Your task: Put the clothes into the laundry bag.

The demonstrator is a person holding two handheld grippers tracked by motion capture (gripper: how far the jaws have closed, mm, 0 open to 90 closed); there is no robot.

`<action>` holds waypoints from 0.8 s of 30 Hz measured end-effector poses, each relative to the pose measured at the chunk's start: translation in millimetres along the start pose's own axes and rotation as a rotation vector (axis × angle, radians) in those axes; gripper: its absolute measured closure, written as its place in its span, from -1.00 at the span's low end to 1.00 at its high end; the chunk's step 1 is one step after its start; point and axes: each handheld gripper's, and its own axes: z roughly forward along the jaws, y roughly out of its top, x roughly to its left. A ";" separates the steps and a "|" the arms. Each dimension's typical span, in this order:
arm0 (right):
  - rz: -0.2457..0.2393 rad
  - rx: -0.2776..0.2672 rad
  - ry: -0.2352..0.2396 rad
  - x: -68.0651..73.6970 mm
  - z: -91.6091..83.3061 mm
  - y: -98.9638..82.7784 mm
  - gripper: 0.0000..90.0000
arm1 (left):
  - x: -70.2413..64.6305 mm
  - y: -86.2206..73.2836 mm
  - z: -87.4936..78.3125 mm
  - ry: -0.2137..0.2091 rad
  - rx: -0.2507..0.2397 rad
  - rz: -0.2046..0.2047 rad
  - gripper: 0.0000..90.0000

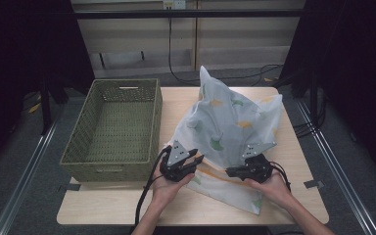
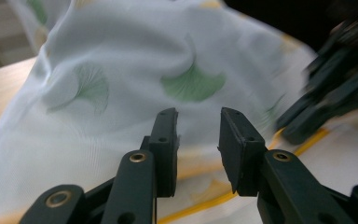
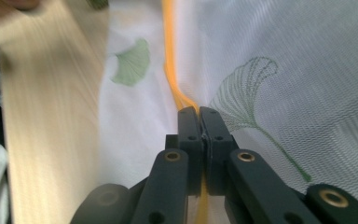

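white cloth (green and yellow ginkgo leaves, orange stripe), olive basket

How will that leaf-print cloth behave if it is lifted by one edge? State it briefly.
The leaf-print cloth will probably hang floppy: it already lies in soft peaks and folds. It looks thin and light, so lifting should take little force. The right gripper, shut on the yellow hem, may hold it, though fine fabric could slip.

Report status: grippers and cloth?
Left gripper open, off the cloth. Right gripper shut on cloth's orange-striped edge. Basket beside it, nothing in the way.
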 end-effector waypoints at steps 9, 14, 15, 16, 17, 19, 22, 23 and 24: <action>-0.006 0.069 -0.040 -10.8 0.6 -11.1 0.94 | 24.8 -16.3 36.2 0.067 0.215 -0.002 0.53; 0.020 0.101 -0.092 -21.3 -2.9 -18.3 0.90 | 24.4 -33.6 47.6 0.053 0.348 0.023 0.46; 0.020 0.108 -0.109 -23.4 -3.2 -18.9 0.90 | 23.7 -34.9 48.8 0.058 0.373 0.033 0.45; 0.024 0.102 -0.108 -25.5 -3.4 -19.8 0.90 | 22.5 -35.7 49.1 0.040 0.376 0.015 0.43; 0.021 0.102 -0.122 -26.6 -4.2 -20.0 0.90 | 20.5 -35.1 47.5 0.042 0.399 0.029 0.42; 0.027 0.103 -0.132 -27.1 -5.9 -20.1 0.89 | 19.5 -34.8 46.9 0.027 0.418 0.024 0.43; 0.017 0.112 -0.180 -28.9 -6.5 -20.2 0.94 | 19.9 -37.5 48.7 -0.011 0.404 -0.005 0.45; 0.022 0.114 -0.177 -29.8 -6.6 -20.3 0.94 | 20.0 -38.1 49.4 -0.026 0.398 -0.009 0.47; 0.019 0.113 -0.190 -30.9 -7.0 -20.6 0.95 | 18.6 -37.6 49.4 -0.037 0.408 -0.013 0.47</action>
